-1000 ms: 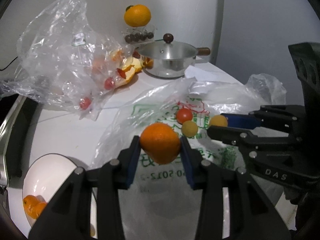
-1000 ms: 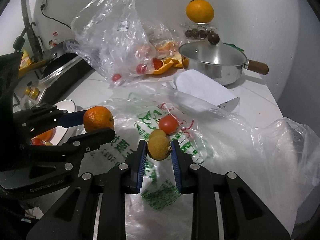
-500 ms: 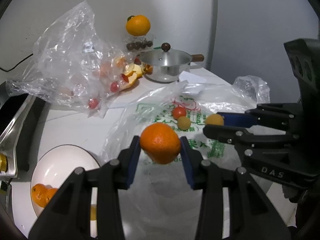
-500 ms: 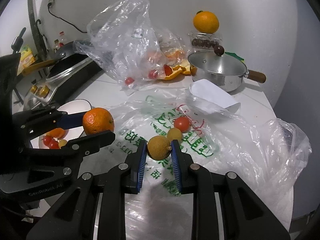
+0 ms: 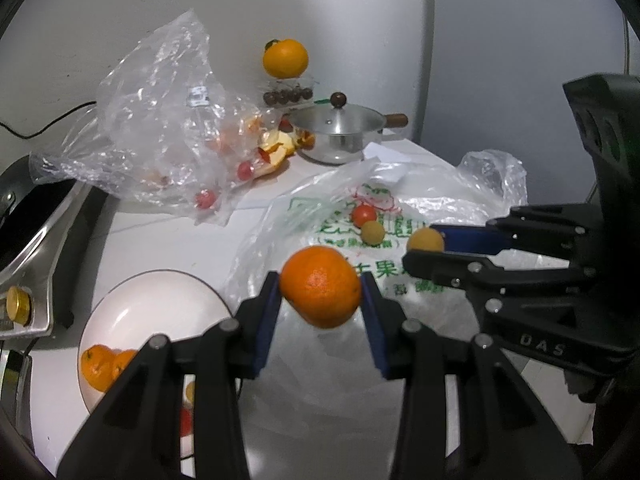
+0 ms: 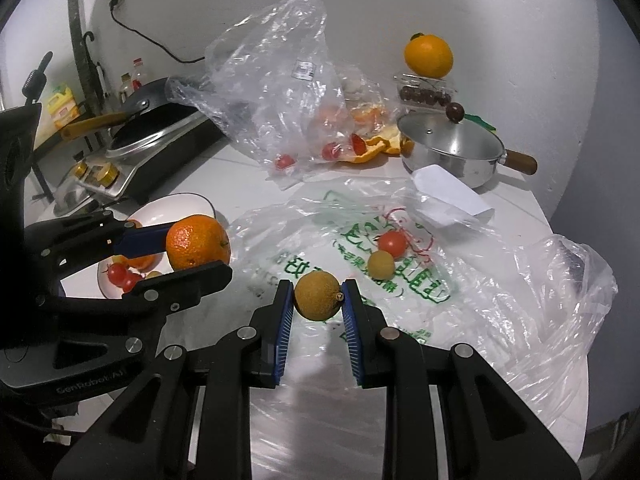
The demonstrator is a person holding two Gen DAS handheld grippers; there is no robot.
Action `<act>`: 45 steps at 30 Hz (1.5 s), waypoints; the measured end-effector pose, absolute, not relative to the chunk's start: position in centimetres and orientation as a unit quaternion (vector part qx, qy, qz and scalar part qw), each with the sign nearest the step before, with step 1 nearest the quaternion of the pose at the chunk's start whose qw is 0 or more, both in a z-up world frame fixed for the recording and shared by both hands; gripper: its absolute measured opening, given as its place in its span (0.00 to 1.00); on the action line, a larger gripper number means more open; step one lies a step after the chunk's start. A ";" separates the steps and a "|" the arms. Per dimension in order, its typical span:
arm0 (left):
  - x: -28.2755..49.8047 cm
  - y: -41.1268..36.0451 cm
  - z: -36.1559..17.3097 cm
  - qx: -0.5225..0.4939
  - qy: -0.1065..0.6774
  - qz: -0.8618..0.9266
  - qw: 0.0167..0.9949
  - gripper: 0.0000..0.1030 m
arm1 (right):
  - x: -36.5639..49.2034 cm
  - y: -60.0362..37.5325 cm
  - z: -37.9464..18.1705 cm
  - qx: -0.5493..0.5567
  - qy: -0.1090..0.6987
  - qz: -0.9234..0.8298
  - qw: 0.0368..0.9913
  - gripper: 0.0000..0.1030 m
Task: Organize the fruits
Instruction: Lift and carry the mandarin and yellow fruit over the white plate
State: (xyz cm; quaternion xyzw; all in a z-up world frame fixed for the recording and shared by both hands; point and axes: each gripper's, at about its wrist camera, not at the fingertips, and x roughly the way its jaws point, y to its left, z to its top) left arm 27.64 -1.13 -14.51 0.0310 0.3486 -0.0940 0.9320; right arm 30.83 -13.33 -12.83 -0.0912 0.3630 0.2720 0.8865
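- currently, an orange (image 5: 320,297) is clamped between the blue pads of the left hand-held gripper (image 5: 320,300), clear of the bench (image 5: 168,232) and above the printed bag (image 5: 360,240).
- a small yellow-brown fruit (image 6: 318,296) is pinched in the right hand-held gripper (image 6: 317,300), its jaws drawn in narrow around it; it too hangs above the bag.
- the plate (image 5: 152,300) lies low and left, already carrying oranges (image 5: 102,366) and small tomatoes (image 6: 120,274); it is judged to be the drop-off.
- both fruits are best carried over the plate's bare part, lowered close, then released gently so nothing rolls off the rim.
- the two grippers sit near each other; one should be emptied first to avoid a knock.
- a tomato (image 6: 393,242) and another yellow fruit (image 6: 381,265) remain on the bag.
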 end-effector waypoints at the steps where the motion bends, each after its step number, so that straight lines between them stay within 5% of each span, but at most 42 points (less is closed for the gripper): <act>1: 27.5 -1.0 -14.5 0.030 0.348 -0.094 0.932 0.39 | 30.7 -13.2 -12.8 -0.092 0.363 0.272 0.887 0.26; 45: 24.8 11.2 -16.0 -0.012 0.344 -0.019 0.939 0.39 | 28.9 -3.3 -13.7 -0.133 0.365 0.320 0.864 0.26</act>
